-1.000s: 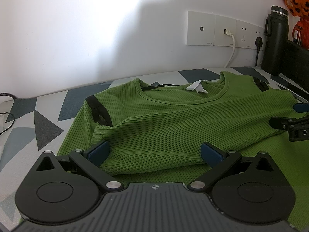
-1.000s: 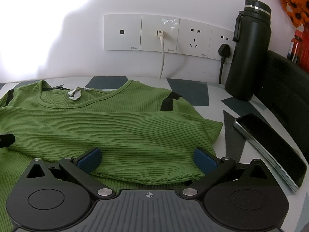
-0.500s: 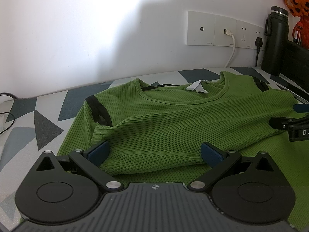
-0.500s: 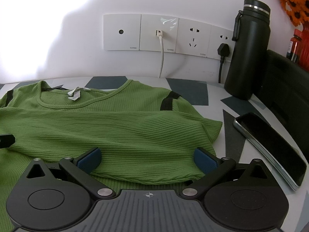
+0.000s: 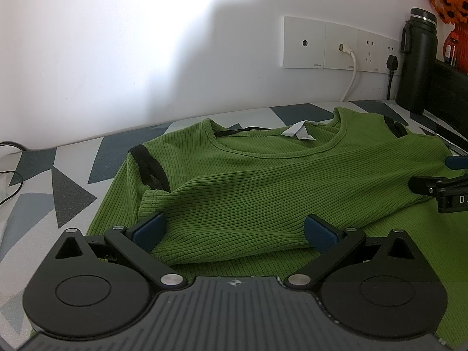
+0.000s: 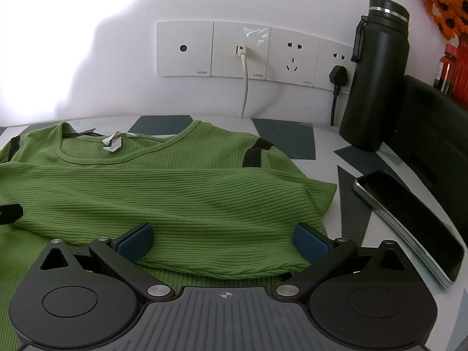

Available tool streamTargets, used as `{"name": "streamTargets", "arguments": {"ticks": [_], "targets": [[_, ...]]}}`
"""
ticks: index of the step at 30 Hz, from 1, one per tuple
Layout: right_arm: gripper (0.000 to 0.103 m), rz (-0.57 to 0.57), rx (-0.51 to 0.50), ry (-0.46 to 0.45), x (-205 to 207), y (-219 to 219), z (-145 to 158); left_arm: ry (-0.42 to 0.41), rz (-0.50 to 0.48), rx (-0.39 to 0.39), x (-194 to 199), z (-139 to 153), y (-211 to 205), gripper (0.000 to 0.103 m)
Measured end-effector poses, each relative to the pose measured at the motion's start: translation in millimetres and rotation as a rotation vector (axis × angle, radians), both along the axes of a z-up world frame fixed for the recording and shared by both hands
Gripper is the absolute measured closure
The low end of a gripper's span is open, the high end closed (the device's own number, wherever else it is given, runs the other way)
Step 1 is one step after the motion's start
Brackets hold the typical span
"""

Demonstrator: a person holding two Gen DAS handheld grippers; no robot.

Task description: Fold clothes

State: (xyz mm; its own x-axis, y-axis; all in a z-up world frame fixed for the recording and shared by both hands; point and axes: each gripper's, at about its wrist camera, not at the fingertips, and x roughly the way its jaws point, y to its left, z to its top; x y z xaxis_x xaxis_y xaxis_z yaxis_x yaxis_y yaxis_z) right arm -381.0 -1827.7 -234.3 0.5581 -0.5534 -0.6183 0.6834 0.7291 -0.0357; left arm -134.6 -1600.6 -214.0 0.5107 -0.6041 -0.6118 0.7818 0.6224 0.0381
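A green ribbed shirt (image 5: 263,181) with black sleeve trim and a white neck label lies on the patterned table (image 5: 70,193), neck toward the wall. Its lower part is folded up over the chest. My left gripper (image 5: 234,229) is open, and the left end of the folded edge lies between its blue fingers (image 5: 149,229). My right gripper (image 6: 222,241) is also open, astride the right end of the same fold of the shirt (image 6: 190,199). The right gripper's tip (image 5: 438,188) shows at the right edge of the left wrist view. The left gripper's tip (image 6: 10,213) shows at the left edge of the right wrist view.
A black bottle (image 6: 374,76) stands at the wall on the right, beside a black box (image 6: 433,134). A phone (image 6: 409,222) lies on the table right of the shirt. Wall sockets (image 6: 248,49) hold a white cable and a black plug. A thin cable (image 5: 11,175) lies at far left.
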Motion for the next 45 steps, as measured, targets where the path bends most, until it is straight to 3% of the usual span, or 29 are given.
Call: {"name": "streamTargets", "arguments": {"ticks": [17, 21, 26, 28, 30, 32, 34, 36, 39, 41, 45], "targets": [[0.001, -0.003, 0.009, -0.005, -0.3, -0.4, -1.0, -0.002, 0.003, 0.012, 0.0, 0.1, -1.8, 0.0], [0.001, -0.003, 0.013, -0.007, -0.8, -1.0, -0.9, 0.031, -0.078, 0.042, 3.7, 15.0, 10.6, 0.001], [0.001, -0.005, 0.012, -0.005, -0.3, -0.5, -0.6, -0.015, -0.043, -0.124, -6.8, 79.7, 98.2, 0.001], [0.001, -0.005, 0.011, -0.004, 0.1, -0.5, -0.4, -0.068, -0.021, -0.133, -18.0, 99.7, 136.9, 0.001], [0.001, -0.006, 0.012, -0.004, 0.3, -0.7, -0.3, -0.156, 0.026, -0.08, -33.3, 105.6, 166.1, 0.001], [0.001, -0.006, 0.011, -0.004, 0.4, -0.3, -0.5, -0.208, 0.055, 0.035, -47.3, 94.4, 180.3, 0.001], [0.001, -0.006, 0.01, -0.003, 0.4, 0.0, -0.5, -0.237, 0.063, 0.164, -61.2, 78.8, 188.5, 0.01], [0.001, -0.007, 0.01, -0.003, 0.4, -0.1, -0.6, -0.205, 0.011, 0.258, -74.2, 62.3, 191.6, 0.017], [0.001, -0.007, 0.01, -0.003, 0.3, -0.4, -0.6, -0.214, -0.006, 0.377, -87.1, 39.1, 192.1, 0.017], [0.001, -0.007, 0.01, -0.004, 0.3, -0.7, -0.7, -0.225, 0.026, 0.426, -89.3, 26.3, 195.0, 0.018], [0.001, -0.007, 0.011, -0.004, 0.2, -1.0, -0.8, -0.112, 0.075, 0.342, -75.6, 26.0, 210.0, 0.023]]}}
